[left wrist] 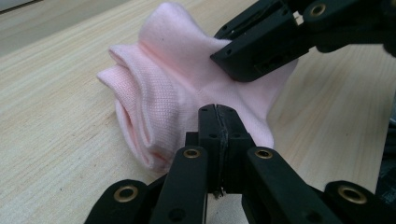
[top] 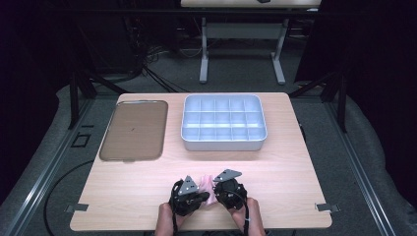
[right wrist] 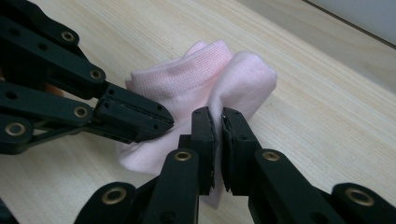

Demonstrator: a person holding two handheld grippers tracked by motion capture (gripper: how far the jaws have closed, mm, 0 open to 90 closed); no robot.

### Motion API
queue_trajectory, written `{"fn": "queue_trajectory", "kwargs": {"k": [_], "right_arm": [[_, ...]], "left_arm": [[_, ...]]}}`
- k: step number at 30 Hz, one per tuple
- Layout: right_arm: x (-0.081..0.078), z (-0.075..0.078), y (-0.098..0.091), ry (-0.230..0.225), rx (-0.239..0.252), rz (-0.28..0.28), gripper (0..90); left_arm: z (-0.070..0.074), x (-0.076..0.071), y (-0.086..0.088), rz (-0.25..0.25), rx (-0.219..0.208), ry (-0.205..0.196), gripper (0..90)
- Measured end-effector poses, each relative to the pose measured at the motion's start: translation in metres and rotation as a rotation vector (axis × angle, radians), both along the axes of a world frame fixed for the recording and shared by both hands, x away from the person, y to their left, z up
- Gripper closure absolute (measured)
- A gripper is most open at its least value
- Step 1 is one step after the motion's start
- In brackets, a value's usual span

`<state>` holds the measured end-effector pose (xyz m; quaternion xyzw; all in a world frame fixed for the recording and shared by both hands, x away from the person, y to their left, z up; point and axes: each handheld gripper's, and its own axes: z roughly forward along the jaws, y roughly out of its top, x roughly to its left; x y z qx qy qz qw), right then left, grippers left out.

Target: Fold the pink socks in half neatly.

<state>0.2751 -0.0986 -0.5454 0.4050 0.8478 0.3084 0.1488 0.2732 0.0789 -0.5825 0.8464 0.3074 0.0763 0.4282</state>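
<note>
We see a small pink sock (top: 206,189) lying folded on the wooden tabletop (top: 275,167), close to its near edge and between the two tools that the person holds. The left hand-held gripper (top: 199,192) comes in from the left of the high view and the right hand-held gripper (top: 215,191) from the right, and their tips meet over the pink fabric. In the left gripper view we look along that tool's own jaws, which are pressed together with a thin fold of the sock (left wrist: 187,93) pinched between them near its lower edge; the other tool's black tip (left wrist: 261,49) bites into the fabric from the upper right. In the right gripper view the right hand-held gripper (right wrist: 219,135) has its jaws nearly together, clamped on a fold of the sock (right wrist: 210,84), whose ribbed cuff end shows just beyond; the left tool's tip (right wrist: 140,116) reaches in from the left and touches the same bundle. Farther back on the tabletop we see a pale blue divided tray (top: 223,142) with many small compartments, and to its left, just beside it, a flat brown tray (top: 134,130). Both stand well apart from the sock.
</note>
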Motion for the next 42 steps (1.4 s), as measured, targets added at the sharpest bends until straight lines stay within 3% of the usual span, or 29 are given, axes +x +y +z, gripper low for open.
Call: {"fn": "queue_trajectory", "kwargs": {"k": [5,13,18,23,26,32,35,42], "right_arm": [[0.002,0.004,-0.001,0.014,0.065,0.011,83.6],[0.007,0.006,0.003,0.068,0.145,0.048,83.5],[0.011,0.004,-0.001,0.106,0.197,0.037,84.1],[0.01,0.003,-0.008,0.097,0.191,0.005,84.4],[0.009,0.003,-0.011,0.095,0.175,0.0,84.4],[0.006,0.005,-0.006,0.057,0.149,0.009,84.3],[0.004,0.006,-0.001,0.039,0.116,0.024,84.3],[0.004,0.007,0.012,0.032,0.104,0.088,84.3]], "left_arm": [[0.0,0.0,-0.001,-0.006,0.02,-0.004,89.7],[-0.003,0.002,0.002,-0.013,-0.004,0.001,89.8],[-0.002,0.003,0.004,-0.02,-0.015,0.007,89.6],[0.007,0.001,0.012,0.0,-0.032,-0.004,76.1],[0.014,-0.001,0.022,0.044,-0.045,-0.025,74.6],[0.005,0.003,0.023,0.069,0.018,-0.012,82.3],[0.004,0.005,0.022,0.069,0.022,-0.014,86.5],[0.003,0.003,0.017,0.067,0.046,-0.03,88.5]]}}
